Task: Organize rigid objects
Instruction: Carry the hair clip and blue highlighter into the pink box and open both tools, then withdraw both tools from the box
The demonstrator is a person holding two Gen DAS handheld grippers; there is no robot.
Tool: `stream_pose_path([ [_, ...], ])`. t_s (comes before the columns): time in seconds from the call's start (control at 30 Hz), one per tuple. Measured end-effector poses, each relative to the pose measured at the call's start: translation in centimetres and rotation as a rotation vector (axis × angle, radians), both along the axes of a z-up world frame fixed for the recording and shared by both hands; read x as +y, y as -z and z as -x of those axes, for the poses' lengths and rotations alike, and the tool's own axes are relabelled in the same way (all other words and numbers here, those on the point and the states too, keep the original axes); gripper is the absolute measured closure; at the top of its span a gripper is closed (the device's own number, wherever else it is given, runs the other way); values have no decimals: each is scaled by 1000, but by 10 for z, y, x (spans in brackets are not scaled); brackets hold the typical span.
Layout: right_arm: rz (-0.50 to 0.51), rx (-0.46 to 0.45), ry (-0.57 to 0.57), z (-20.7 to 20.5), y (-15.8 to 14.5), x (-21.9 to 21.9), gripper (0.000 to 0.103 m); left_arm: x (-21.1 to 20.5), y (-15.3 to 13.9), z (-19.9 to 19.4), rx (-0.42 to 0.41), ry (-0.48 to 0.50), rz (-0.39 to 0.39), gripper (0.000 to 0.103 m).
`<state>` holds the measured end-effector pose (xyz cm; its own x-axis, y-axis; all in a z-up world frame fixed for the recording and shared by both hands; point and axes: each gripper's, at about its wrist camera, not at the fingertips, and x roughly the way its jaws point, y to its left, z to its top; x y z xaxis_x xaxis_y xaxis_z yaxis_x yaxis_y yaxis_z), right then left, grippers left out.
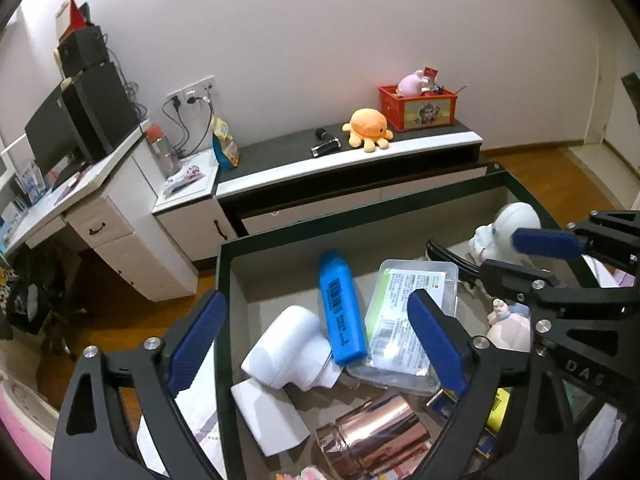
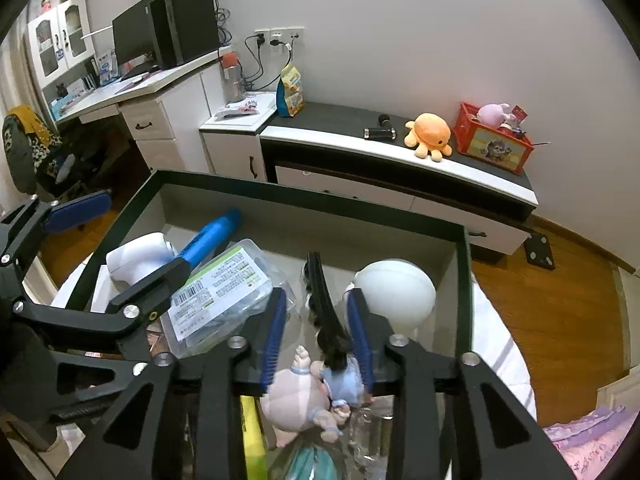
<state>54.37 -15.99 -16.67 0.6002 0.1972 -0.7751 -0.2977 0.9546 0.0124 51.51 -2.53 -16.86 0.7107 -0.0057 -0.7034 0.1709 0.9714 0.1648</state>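
Box [image 1: 224, 276] before you held the hard clutter, your left gripper [image 1: 316, 344] gaping wide and empty over the light, slick blue highlighter [image 1: 342, 308], best taken mid-barrel, your right gripper [image 2: 316, 340] part-open, loosely straddling the black hair clip [image 2: 322, 300].

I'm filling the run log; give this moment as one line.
left gripper: open over box | right gripper: open, black headband between fingers | box: cluttered

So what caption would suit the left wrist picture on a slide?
Open left gripper above a dark-rimmed box holding a blue highlighter and clear plastic case.
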Motion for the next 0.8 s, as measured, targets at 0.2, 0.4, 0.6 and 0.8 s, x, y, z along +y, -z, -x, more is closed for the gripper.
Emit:
stream_pose_path([
  [0.2, -19, -40, 57, 12, -12, -22, 2, 17, -13, 21, -28, -18, 42, 0],
  [0.4, -21, -49, 47, 28, -24, -24, 0, 11, -20, 31, -11, -8, 41, 0],
  [0.6, -23, -51, 45, 46, -33, -29, 0, 3, -32, 55, -12, 18, 47, 0],
  [0.8, -20, -76, 49, 76, -49, -34, 0, 0, -45, 81, -23, 18, 42, 0],
])
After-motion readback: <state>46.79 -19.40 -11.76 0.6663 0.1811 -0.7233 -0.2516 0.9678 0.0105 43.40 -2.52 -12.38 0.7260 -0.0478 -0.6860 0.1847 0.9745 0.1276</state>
